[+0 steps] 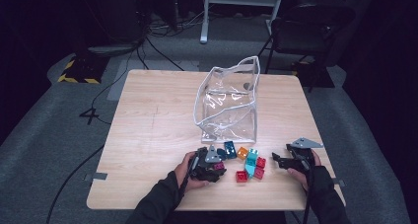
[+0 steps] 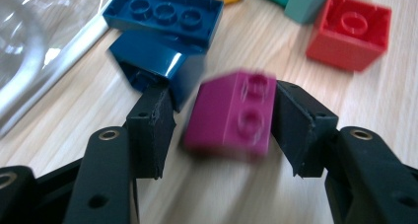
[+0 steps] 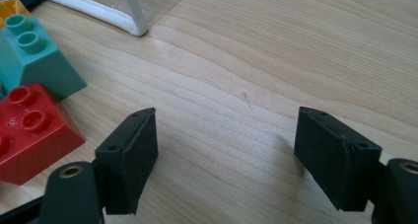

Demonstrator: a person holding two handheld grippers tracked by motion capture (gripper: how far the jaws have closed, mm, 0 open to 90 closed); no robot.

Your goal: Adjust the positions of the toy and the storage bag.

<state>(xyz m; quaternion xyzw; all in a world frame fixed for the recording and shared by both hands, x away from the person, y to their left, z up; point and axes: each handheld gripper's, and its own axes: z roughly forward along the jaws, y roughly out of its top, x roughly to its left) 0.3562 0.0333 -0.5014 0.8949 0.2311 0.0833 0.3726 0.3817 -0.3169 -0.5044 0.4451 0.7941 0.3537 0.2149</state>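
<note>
Your left gripper [image 2: 224,123] has a glossy magenta two-stud brick [image 2: 230,116] between its matte black jaws; the right pad presses its side, a narrow gap shows at the left pad, and the brick sits tilted and blurred, so you have closed about as far as it allows. Just beyond the left jaw tip lies a shiny dark blue brick [image 2: 156,66], tipped on its side and almost touching that jaw, with a flat dark blue plate [image 2: 162,12] leaning on top. Farther right of your claw sits a red square brick [image 2: 349,31], hollow underside up. Your right gripper [image 3: 226,152] stands wide apart over bare pale wood-grain table [image 3: 276,51], holding nothing. To its left lie a red studded brick [image 3: 34,130] and a teal sloped brick [image 3: 37,61]; beyond them stands the clear plastic bag [image 1: 229,103] with its white piped edge.
</note>
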